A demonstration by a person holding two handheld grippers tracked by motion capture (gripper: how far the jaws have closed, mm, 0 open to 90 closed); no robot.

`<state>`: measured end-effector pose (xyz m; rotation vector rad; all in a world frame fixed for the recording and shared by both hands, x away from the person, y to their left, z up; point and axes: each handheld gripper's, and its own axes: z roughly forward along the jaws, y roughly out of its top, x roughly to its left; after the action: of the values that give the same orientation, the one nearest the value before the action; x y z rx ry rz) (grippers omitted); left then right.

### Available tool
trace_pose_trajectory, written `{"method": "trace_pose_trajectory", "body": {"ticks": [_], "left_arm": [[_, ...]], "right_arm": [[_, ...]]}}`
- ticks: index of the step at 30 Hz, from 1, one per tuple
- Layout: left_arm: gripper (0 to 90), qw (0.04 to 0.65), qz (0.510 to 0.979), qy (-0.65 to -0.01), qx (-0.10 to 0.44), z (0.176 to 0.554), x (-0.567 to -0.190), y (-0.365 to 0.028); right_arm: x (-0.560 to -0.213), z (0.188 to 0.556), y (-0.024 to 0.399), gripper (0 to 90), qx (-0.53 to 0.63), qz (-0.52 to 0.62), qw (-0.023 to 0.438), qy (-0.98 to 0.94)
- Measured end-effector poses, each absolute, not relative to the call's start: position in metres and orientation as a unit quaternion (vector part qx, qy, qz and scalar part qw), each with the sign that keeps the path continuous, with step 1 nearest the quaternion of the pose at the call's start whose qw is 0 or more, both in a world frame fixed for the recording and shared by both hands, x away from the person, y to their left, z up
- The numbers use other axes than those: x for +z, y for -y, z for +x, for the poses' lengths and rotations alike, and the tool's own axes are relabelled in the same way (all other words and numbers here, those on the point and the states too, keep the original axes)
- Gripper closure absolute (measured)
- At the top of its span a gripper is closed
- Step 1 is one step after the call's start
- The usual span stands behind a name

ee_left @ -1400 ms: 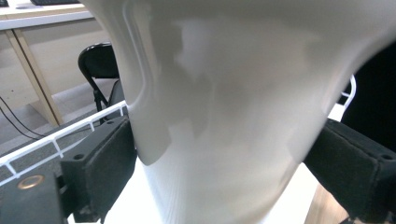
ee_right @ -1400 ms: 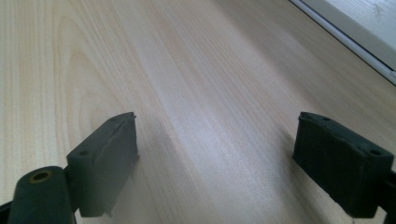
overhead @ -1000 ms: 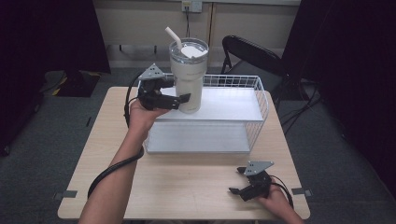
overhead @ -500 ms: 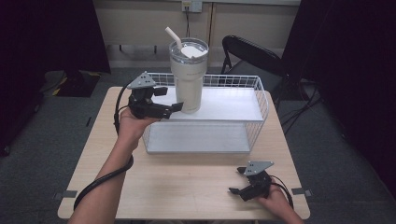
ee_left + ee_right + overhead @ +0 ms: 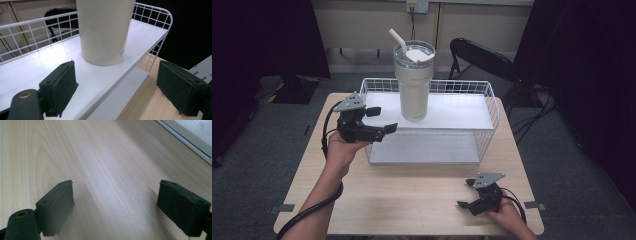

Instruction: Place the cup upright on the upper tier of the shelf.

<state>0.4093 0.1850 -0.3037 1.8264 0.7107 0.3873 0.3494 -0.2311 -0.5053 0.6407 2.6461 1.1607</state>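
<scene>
While resting low over the pale wooden table (image 5: 412, 200), the right gripper (image 5: 473, 196) is gaping wide. Farther off, the left gripper (image 5: 379, 120) is spreading wide, empty, beside the white wire shelf rack (image 5: 452, 112) carrying the tall cream lidded tumbler (image 5: 414, 80).

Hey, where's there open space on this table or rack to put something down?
Bare wood runs along the table front, between rack and right gripper. The top shelf right of the tumbler is free. It's crowded at the rack's left end, where the left gripper sits.
</scene>
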Motion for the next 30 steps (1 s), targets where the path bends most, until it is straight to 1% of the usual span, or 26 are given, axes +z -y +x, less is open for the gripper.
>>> {"method": "trace_pose_trajectory", "body": {"ticks": [4, 6, 15, 30], "left_arm": [[15.9, 0.540, 0.770, -0.299, 0.159, 0.405, -0.309, -0.190], [15.9, 0.549, 0.764, -0.301, 0.154, 0.403, -0.311, -0.193], [15.9, 0.544, 0.768, -0.299, 0.159, 0.391, -0.317, -0.203], [15.8, 0.536, 0.772, -0.306, 0.153, 0.377, -0.344, -0.218]], "right_arm": [[-0.505, 0.349, 0.231, 13.1, 0.391, 0.216, 0.091, -0.890], [-0.505, 0.349, 0.231, 13.1, 0.390, 0.216, 0.090, -0.890], [-0.505, 0.349, 0.231, 13.1, 0.390, 0.216, 0.090, -0.891], [-0.505, 0.349, 0.231, 13.1, 0.390, 0.216, 0.090, -0.891]]}}
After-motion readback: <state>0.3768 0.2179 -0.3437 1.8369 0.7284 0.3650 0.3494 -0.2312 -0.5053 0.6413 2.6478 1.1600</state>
